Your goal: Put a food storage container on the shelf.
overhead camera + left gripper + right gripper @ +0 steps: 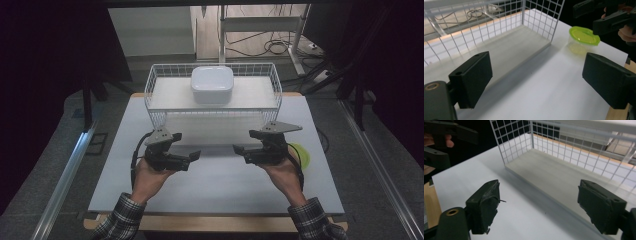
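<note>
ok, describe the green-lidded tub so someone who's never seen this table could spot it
Start at the white wire basket at the far middle of the white table. Come toward the person's right side: a small clear tub with a lime-green lid sits on the tabletop outside the basket, just beyond the right gripper. It is the one brightly coloured thing; the container in the basket is white.

- Wire basket [150,90]: white grid walls, pale floor panel, upright at the table's far edge.
- White box [212,84]: rounded square, lid on, inside the basket at mid-back.
- Tub [584,40]: clear, round, green lid shut, on the table near the basket's right end.
</note>
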